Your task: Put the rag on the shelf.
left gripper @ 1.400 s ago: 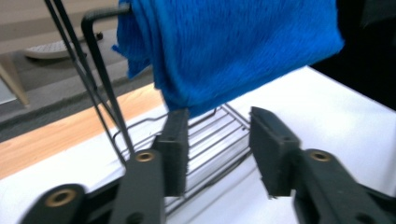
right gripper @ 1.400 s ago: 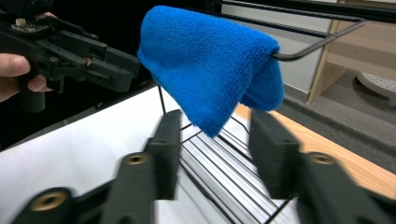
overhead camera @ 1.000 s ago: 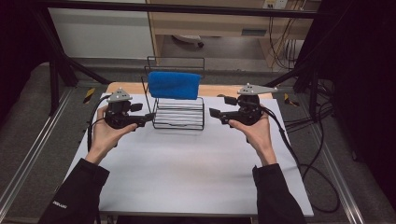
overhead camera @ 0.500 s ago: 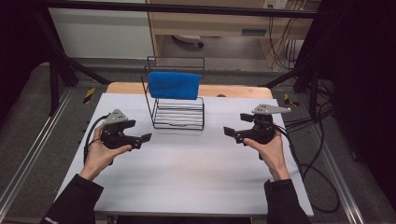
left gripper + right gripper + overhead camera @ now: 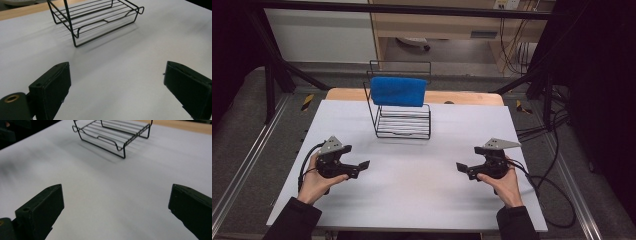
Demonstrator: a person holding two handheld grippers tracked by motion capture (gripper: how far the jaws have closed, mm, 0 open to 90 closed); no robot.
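On table's far side: wire rack (image 5: 404,120), blue towel (image 5: 398,91) draped over top | left claw (image 5: 362,166) spread | right claw (image 5: 462,169) spread

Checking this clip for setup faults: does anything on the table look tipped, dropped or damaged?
Nothing stands out. The wire rack stands level on the white table, the blue towel hangs over its upper rail, and the left gripper and right gripper are open and empty.
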